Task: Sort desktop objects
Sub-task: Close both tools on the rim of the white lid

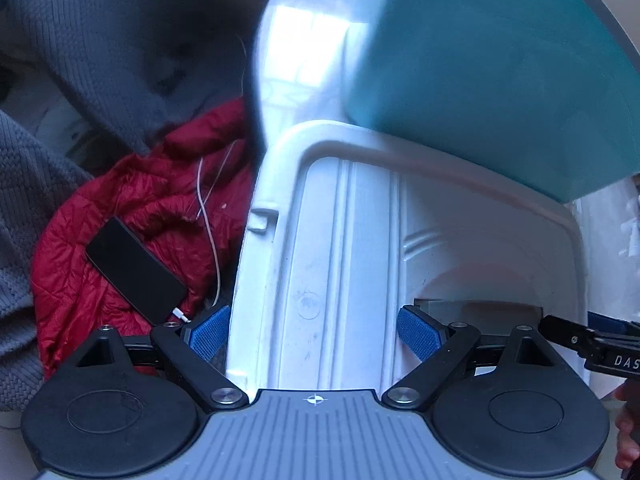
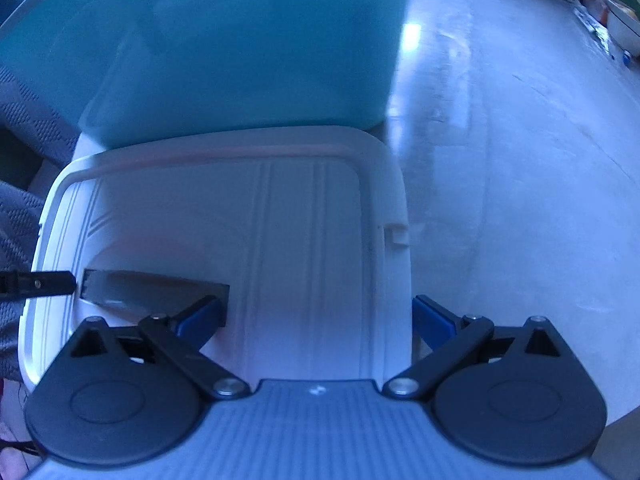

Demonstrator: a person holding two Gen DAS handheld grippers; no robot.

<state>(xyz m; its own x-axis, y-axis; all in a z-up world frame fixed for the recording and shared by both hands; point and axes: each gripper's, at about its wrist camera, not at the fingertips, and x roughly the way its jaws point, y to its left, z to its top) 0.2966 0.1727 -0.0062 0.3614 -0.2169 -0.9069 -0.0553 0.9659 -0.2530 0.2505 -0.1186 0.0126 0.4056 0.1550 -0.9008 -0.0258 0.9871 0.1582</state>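
A white plastic box stands open, with a teal lid rising behind its far rim. A flat dark grey object lies on the box floor. My left gripper is open and straddles the box's left wall, one blue pad outside and the other inside. My right gripper is open astride the box's right wall, its left pad inside near the grey object. Each view catches a black fingertip of the other gripper.
Left of the box lies a red quilted jacket with a black phone and a white cable on it. Grey knitted fabric lies beyond. A pale glossy tabletop spreads right of the box, with clutter at its far edge.
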